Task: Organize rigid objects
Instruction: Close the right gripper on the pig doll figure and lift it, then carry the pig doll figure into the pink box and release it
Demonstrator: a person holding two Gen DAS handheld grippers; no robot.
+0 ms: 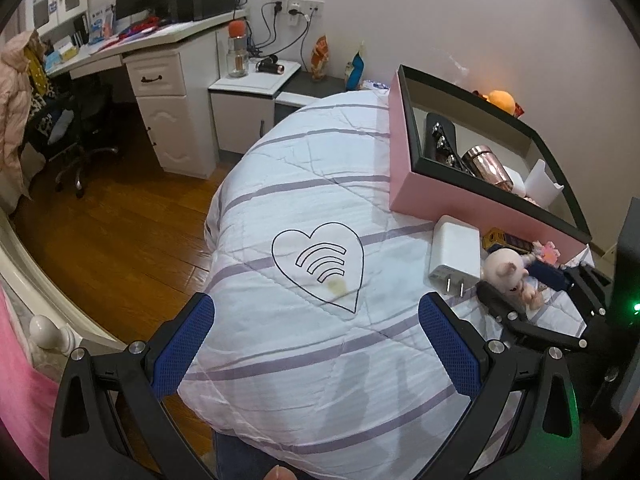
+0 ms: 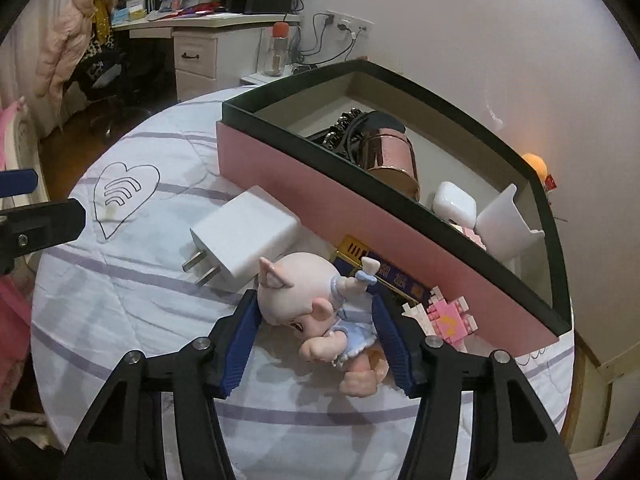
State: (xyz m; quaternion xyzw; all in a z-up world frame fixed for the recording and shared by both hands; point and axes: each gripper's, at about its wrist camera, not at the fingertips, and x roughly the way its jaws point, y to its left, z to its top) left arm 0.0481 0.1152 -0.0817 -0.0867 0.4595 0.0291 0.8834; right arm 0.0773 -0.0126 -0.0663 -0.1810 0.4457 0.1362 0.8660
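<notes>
Left wrist view: left tongs [image 1: 316, 332] spread wide over a striped bed quilt [image 1: 320, 184], nothing between the blue pads, only a printed heart outline beyond. Off to the right, a pink storage box [image 1: 404, 168] with a dark rim, already holding a rose-gold canister [image 1: 490, 168] and other small items. Just in front of the box, a white plug charger [image 1: 454, 258] lying flat, and beside it a pig-eared doll figurine [image 1: 506, 276] with the black arms of the right tongs [image 1: 532, 304] around it.

Right wrist view: right tongs closed in on the doll figurine, left pad against the head, right pad at the skirt side, though firm contact there hard to confirm. Figurine lying on its side on the quilt, near the box wall. Close by: the white plug charger at upper left, a blue and yellow packet [image 2: 384, 270] touching the box, a pink brick toy [image 2: 446, 314] at right.

Likely trouble from here: rounded head and uneven body offering a poor hold, so possible twisting or slipping out on lifting. Also possible: snagging the raised arm on the box rim during transfer, or nudging the brick toy while pulling away.
</notes>
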